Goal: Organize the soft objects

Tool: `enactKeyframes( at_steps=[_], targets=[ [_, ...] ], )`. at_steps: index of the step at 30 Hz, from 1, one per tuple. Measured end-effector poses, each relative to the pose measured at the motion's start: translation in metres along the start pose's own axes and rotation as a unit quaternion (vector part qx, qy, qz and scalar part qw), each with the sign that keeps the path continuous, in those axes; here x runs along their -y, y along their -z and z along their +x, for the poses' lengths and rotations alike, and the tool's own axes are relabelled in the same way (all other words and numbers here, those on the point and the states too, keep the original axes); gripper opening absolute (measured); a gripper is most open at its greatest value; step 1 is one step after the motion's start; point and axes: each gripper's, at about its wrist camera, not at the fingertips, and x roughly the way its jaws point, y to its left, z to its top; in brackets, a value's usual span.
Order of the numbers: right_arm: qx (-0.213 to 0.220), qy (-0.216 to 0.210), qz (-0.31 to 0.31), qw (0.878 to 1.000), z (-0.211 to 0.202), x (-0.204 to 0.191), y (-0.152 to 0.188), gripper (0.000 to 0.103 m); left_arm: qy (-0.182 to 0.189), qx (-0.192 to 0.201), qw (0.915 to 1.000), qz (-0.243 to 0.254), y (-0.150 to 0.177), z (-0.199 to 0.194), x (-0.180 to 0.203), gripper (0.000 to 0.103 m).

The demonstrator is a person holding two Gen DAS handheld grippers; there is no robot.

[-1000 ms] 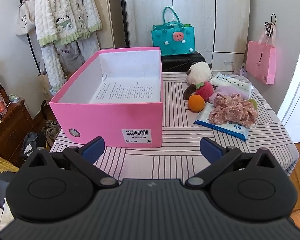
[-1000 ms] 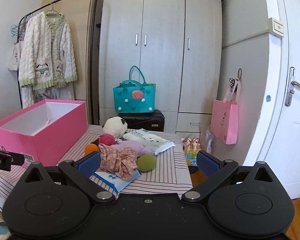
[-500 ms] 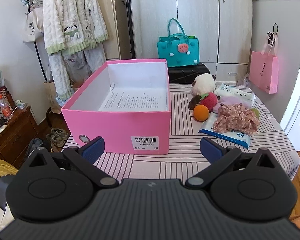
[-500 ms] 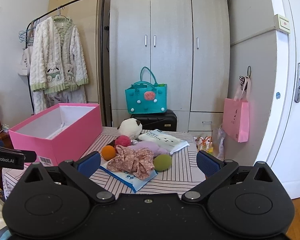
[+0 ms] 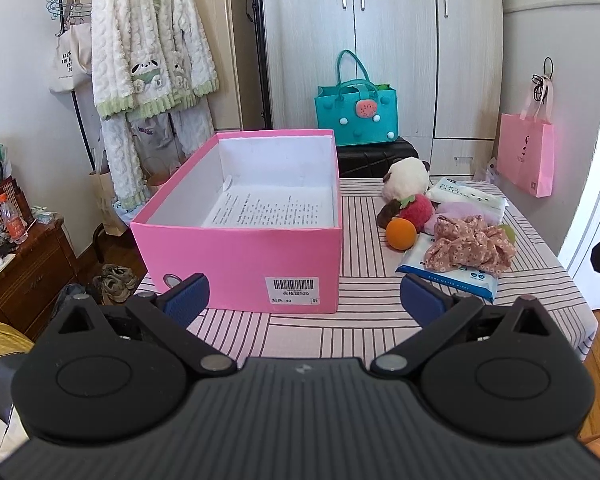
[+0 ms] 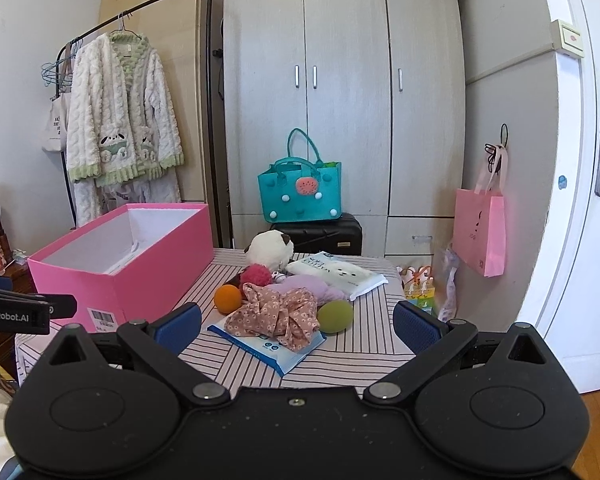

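Note:
An open pink box (image 5: pixel 236 256) (image 6: pixel 112 276) stands on the striped table, holding only a printed sheet. To its right lies a pile: a white plush (image 5: pixel 406 178) (image 6: pixel 270 246), a red plush strawberry (image 5: pixel 418 210), an orange ball (image 5: pixel 401 234) (image 6: pixel 228 298), a floral scrunchie (image 5: pixel 470 246) (image 6: pixel 278 316), a green ball (image 6: pixel 335 316), a purple cloth (image 6: pixel 312 284) and wipe packs (image 5: pixel 446 272) (image 6: pixel 268 346). My left gripper (image 5: pixel 304 298) is open and empty before the box. My right gripper (image 6: pixel 296 322) is open and empty before the pile.
The table (image 5: pixel 364 320) ends close on the right and front. Behind it are a black suitcase with a teal bag (image 5: pixel 356 114), a wardrobe (image 6: pixel 344 100), a clothes rack with a white robe (image 5: pixel 148 60), a pink bag (image 5: pixel 526 156) and a door (image 6: pixel 580 200).
Both grippers have pulled back and risen a little, so the box and pile look farther and lower. Both stay open. Nothing on the table moved.

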Motion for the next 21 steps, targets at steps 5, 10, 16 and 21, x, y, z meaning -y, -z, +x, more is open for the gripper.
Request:
enactKeyframes(
  at_steps=[5,10,16,21],
  targets=[
    [-0.005,-0.003,-0.002,1.000,0.002,-0.001,0.001,0.103,-0.002,-0.001,1.0000,-0.002,0.001,0.000,-0.001,0.103],
    [-0.008,-0.003,-0.002,1.000,0.003,0.000,0.002,0.103,-0.004,-0.004,1.0000,-0.001,0.001,0.001,-0.002,0.103],
    [-0.016,-0.016,0.006,1.000,0.005,0.009,0.001,0.103,0.001,-0.008,0.9999,0.008,0.000,0.003,0.001,0.103],
    [-0.022,-0.022,0.005,1.000,0.013,0.017,0.003,0.103,0.014,-0.011,0.9997,0.017,-0.001,0.005,0.009,0.103]
  ],
)
